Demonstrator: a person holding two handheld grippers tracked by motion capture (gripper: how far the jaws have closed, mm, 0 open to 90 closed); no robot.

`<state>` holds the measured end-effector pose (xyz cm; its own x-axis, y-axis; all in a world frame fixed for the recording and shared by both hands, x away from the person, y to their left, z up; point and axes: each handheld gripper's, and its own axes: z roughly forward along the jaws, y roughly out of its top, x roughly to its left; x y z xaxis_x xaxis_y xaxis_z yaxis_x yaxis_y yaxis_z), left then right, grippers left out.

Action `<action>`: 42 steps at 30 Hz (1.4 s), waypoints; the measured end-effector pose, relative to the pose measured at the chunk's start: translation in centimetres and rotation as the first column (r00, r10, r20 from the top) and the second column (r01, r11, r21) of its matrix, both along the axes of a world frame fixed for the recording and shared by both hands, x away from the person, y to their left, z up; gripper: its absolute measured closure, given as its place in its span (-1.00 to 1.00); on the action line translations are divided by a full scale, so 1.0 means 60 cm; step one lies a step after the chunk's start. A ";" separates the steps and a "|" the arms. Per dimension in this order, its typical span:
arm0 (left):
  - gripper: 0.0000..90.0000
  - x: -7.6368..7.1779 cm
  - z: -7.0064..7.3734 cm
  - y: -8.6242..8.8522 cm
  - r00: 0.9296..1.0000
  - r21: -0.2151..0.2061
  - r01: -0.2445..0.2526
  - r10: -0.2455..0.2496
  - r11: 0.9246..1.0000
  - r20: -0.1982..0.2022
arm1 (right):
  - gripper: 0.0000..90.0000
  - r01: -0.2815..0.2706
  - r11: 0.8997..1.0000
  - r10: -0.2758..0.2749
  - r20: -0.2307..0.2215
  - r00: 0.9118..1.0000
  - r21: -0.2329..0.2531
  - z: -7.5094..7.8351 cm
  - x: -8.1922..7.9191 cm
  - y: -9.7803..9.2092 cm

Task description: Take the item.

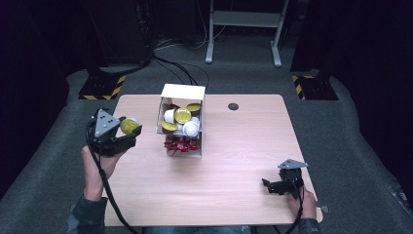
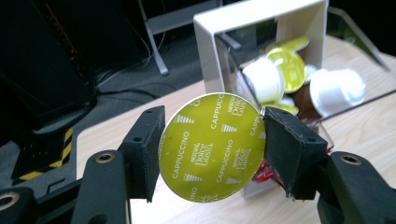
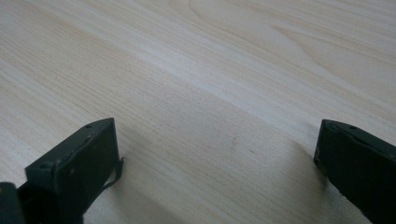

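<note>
1. Near right corner of the desk [image 1: 234, 195]: right gripper [image 1: 269, 185] low over the wood, held by a hand at the near edge; jaws spread wide, bare wood grain between them in the right gripper view, nothing pinched.
2. Left edge of the desk, about midway back: left gripper [image 1: 130, 127] held up above the surface, cable trailing down along the forearm.
3. Pinched between its jaws: a capsule [image 2: 211, 147] with a yellow-green foil lid printed "Cappuccino", gripped at opposite sides of the rim, lid facing the left gripper view's camera, clear of the desk.
4. Farther in, centre of the desk toward the far edge: white box [image 1: 182, 91] lying open toward the near side, just beyond the held capsule in the left gripper view.
5. Inside the box: loose capsules [image 1: 182, 116], some yellow-lidded, some white, piled together; red wrapped pieces [image 1: 180, 144] at its near end.
6. Past the box, near the far edge: small dark round hole [image 1: 233, 106] in the desk.
</note>
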<state>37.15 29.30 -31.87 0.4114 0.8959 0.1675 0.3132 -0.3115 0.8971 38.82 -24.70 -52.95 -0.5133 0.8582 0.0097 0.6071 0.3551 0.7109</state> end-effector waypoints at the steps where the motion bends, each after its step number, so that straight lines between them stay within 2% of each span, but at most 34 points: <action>1: -0.09 0.001 -0.003 0.001 1.000 0.007 0.002 -0.002 1.000 -0.005 | -1.00 -0.001 1.000 0.001 0.000 1.000 0.000 0.000 0.000 0.000; 4: -0.09 0.005 -0.010 0.005 1.000 0.000 -0.003 0.003 1.000 -0.020 | -1.00 -0.001 1.000 0.001 0.000 1.000 0.000 0.000 0.000 0.000; 8: -0.09 0.007 -0.022 0.012 0.999 0.014 -0.010 0.011 1.000 -0.036 | -1.00 -0.007 1.000 0.007 -0.002 1.000 -0.001 0.000 0.000 -0.001; 11: -0.09 0.005 -0.026 0.020 0.999 0.010 -0.017 0.017 1.000 -0.044 | -1.00 -0.006 1.000 0.006 -0.002 1.000 -0.001 0.000 0.000 -0.001; 12: -0.09 0.002 -0.034 0.027 0.999 -0.001 -0.026 0.025 1.000 -0.046 | -1.00 -0.007 1.000 0.007 -0.002 1.000 -0.003 0.000 -0.001 -0.001; 13: -0.09 0.002 -0.037 0.030 0.998 0.002 -0.027 0.027 1.000 -0.059 | -1.00 -0.004 1.000 0.004 0.000 1.000 -0.005 0.000 0.000 -0.001; 18: -0.09 0.000 -0.050 0.041 0.997 0.002 -0.036 0.036 0.999 -0.069 | -1.00 -0.007 1.000 0.007 -0.002 1.000 -0.002 0.000 0.000 -0.001; 22: -0.09 0.005 -0.076 0.053 0.993 -0.007 -0.050 0.049 0.999 -0.105 | -1.00 0.000 1.000 0.000 0.000 1.000 0.000 0.000 0.000 0.000; 24: -0.09 0.005 -0.080 0.055 0.993 -0.009 -0.051 0.050 0.999 -0.106 | -1.00 0.000 1.000 0.000 0.000 1.000 0.000 0.000 0.000 0.000; 33: -0.09 0.010 -0.135 0.060 0.985 -0.027 -0.072 0.067 0.997 -0.158 | -1.00 0.002 1.000 -0.002 0.003 1.000 -0.001 0.000 0.000 0.000; 42: -0.09 0.020 -0.165 0.060 0.976 -0.020 -0.075 0.070 0.997 -0.205 | -1.00 -0.001 1.000 0.001 0.000 1.000 0.000 0.000 0.000 0.000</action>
